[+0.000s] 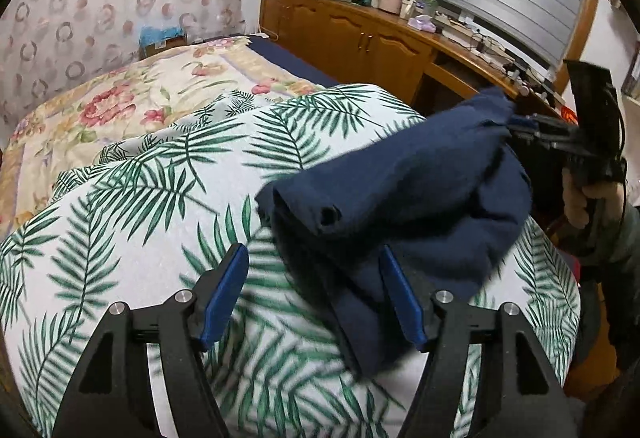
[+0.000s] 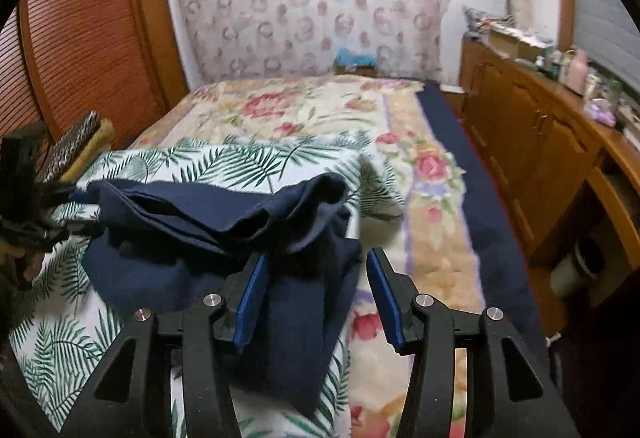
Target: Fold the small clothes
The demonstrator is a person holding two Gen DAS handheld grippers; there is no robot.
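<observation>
**Letting go after a fold**

My left gripper (image 1: 314, 292) stood with its blue pads apart, nothing pinched between them; the navy garment (image 1: 404, 197) lay just past its right finger, bunched and half rolled on the palm-leaf cloth (image 1: 132, 222). My right gripper (image 2: 316, 292) was likewise spread, its left pad against the edge of the cloth's dark hanging flap but not clamping it. In the left camera's view that right tool sat at the far corner of the garment, though I could not tell from there whether fabric was caught in it.

I judged this the release at the end of one fold: the piece was doubled over but lumpy, one end humped up. The next move, as I reckoned it, called for finding two clean corners, gripping both, and drawing the hump flat before folding again.
</observation>
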